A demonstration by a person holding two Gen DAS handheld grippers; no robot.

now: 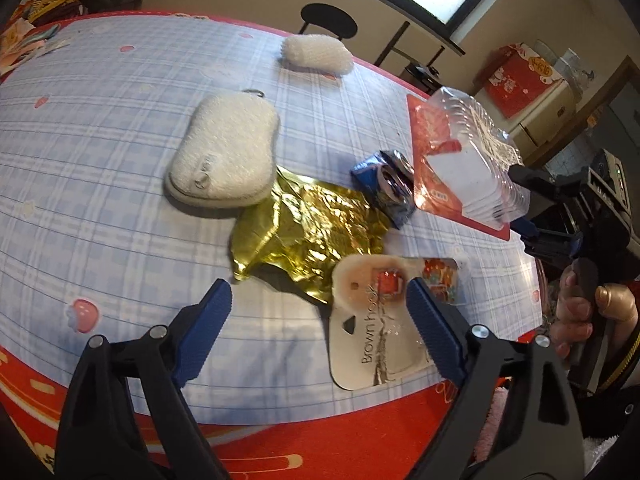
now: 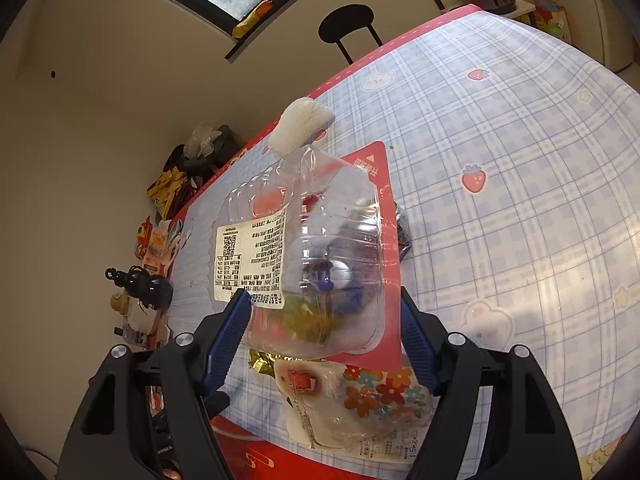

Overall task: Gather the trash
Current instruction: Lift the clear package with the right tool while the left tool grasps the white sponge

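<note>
1. Closing the right gripper (image 2: 324, 334) on the clear plastic clamshell container (image 2: 304, 248) appears to be the step in hand. The container lies on a red packaging card (image 2: 390, 216) on the tabletop (image 2: 520, 160), between the spread blue fingers.
2. Grip the container across its ribbed side walls, not its thin lid flap. The shell looks light and springy, so squeeze slowly; a fast squeeze may pop it sideways out of the grip.
3. Lift the container straight up. The red card beneath it may cling and ride along, so check for separation.
4. Right jaws: wide open. The left finger (image 2: 228, 336) sits at the container's labelled wall and appears to touch it; the right finger (image 2: 418, 344) stands beside the card edge. Nothing is clamped yet.
5. Left gripper (image 1: 320, 320): hovering low above the near tabletop edge, jaws wide open and holding nothing. Its right finger overlaps the "Brown hook" blister card (image 1: 372, 328) in view; contact cannot be confirmed.
6. Remaining trash, by size: gold foil wrapper (image 1: 308, 228), then the crushed blue can (image 1: 384, 188) beside the red card.
7. The white sponge (image 1: 224, 152) and the white mesh pad (image 1: 316, 52) farther back may not be trash; leave them until confirmed.
</note>
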